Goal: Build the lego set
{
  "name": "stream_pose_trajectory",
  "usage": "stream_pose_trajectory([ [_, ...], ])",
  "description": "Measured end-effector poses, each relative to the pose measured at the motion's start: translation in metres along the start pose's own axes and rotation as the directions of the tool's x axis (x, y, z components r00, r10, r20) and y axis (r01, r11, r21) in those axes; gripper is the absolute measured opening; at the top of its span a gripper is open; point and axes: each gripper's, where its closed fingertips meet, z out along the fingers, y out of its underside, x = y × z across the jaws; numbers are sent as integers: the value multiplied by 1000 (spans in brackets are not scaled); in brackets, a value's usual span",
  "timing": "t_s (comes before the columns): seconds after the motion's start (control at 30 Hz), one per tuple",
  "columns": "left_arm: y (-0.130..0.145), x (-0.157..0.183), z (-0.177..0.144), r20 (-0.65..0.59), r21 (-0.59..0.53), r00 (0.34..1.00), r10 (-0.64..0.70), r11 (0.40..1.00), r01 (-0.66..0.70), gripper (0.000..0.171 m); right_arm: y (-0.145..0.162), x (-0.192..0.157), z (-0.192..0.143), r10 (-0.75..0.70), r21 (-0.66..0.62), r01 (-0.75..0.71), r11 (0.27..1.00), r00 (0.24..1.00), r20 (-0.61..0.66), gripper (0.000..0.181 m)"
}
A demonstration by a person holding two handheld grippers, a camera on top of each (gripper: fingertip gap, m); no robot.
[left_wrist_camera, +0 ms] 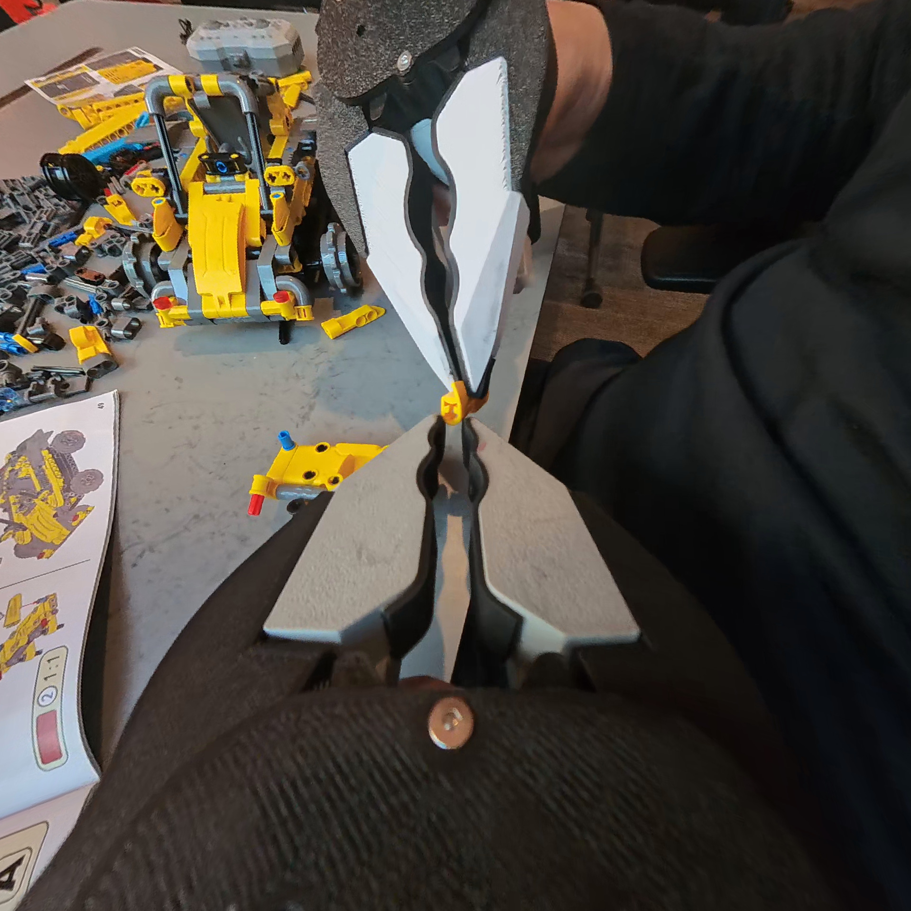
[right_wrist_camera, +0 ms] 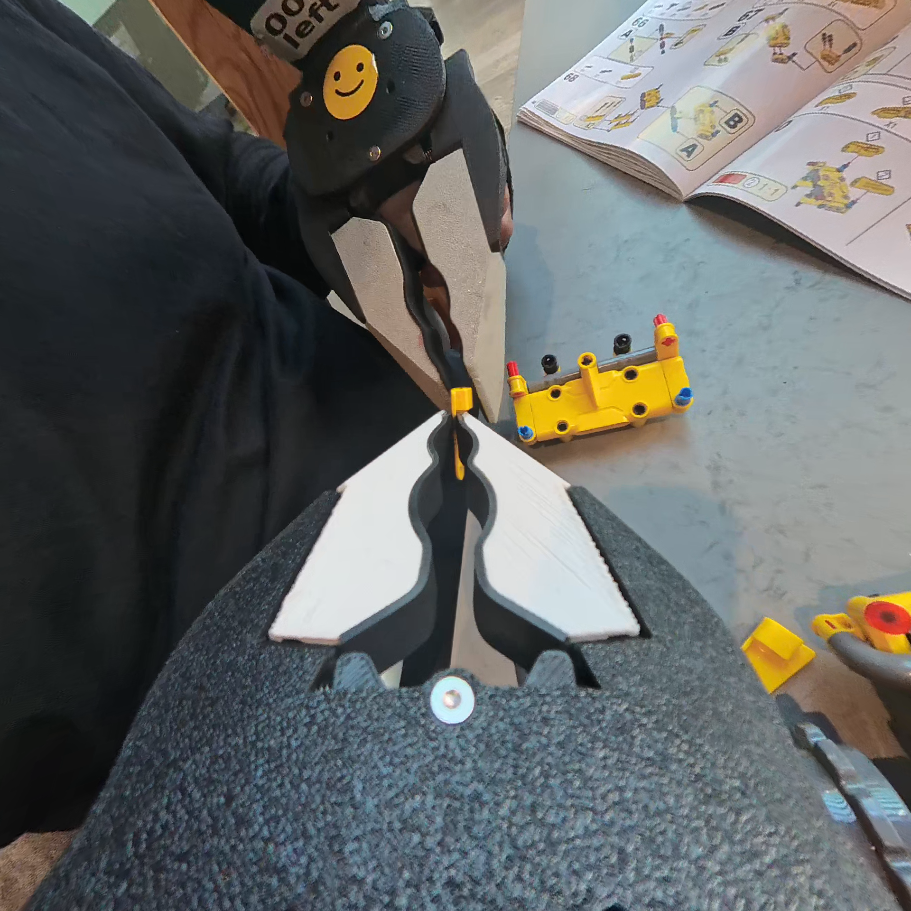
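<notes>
Left wrist view: left gripper (left_wrist_camera: 454,425), grey fingers nearly together, pinching a thin black pin (left_wrist_camera: 465,443). At 12 o'clock, tip to tip, right gripper (left_wrist_camera: 468,389) pinching a small yellow connector (left_wrist_camera: 456,402). Yellow block assembly (left_wrist_camera: 315,471) at 10 o'clock on grey table (left_wrist_camera: 207,409); yellow vehicle model (left_wrist_camera: 227,222) beyond.

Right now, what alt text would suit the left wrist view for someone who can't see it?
Two hand-held grippers meet tip to tip over a grey table: the left gripper and right gripper pinch a small yellow connector. Behind stands a half-built yellow toy vehicle.
</notes>
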Motion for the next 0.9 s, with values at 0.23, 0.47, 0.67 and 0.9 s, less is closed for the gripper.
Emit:
stream_pose_trajectory([
  [0.23, -1, 6, -1, -83, 26, 991, -101, 994, 103, 9, 3, -1, 3, -37, -25, 36, 999, 999, -20, 1],
  [0.47, -5, 5, -8, -55, 70, 996, -76, 994, 80, 4, -2, -2, 5, -80, -20, 79, 997, 995, -60, 2],
  [0.67, -8, 2, -11, -44, 122, 993, -110, 986, 114, 4, -5, 1, -5, -94, 33, 98, 995, 991, -96, 3],
  [0.9, -13, -9, -15, -10, 194, 986, -165, 967, 164, 4, -8, 6, -13, -188, 42, 201, 979, 960, -209, 13],
])
